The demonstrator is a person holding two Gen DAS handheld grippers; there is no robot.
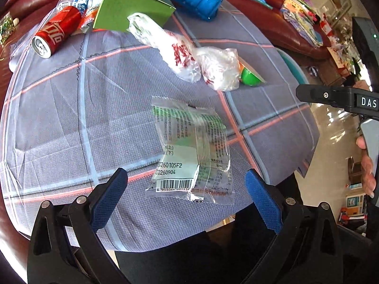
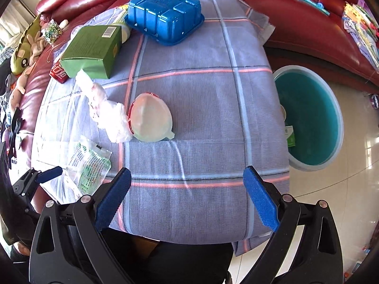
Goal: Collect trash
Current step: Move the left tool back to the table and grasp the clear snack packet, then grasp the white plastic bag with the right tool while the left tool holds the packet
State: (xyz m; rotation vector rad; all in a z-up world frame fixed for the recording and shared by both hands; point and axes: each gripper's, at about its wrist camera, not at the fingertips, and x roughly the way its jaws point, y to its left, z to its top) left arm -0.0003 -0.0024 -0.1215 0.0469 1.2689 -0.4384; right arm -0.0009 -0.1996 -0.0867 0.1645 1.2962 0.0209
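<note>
Living room, red leather sofa (image 2: pixel 296 7) behind; grey plaid cloth (image 1: pixel 71 123) over low table, glossy tiled floor, teal bin (image 2: pixel 310 116) at right of right-wrist view. Left gripper (image 1: pixel 187 194) spread wide, empty, low centre of left-wrist view. Clear printed wrapper (image 1: pixel 189 151) lying flat just ahead of it at centre frame. Judged light, limp, slippery; best pinched at a raised crinkled edge. Right gripper (image 2: pixel 187 196) likewise wide, empty. Crumpled plastic bags (image 1: pixel 182 52), cola can (image 1: pixel 56 33), green carton (image 1: pixel 130 7) beyond.
</note>
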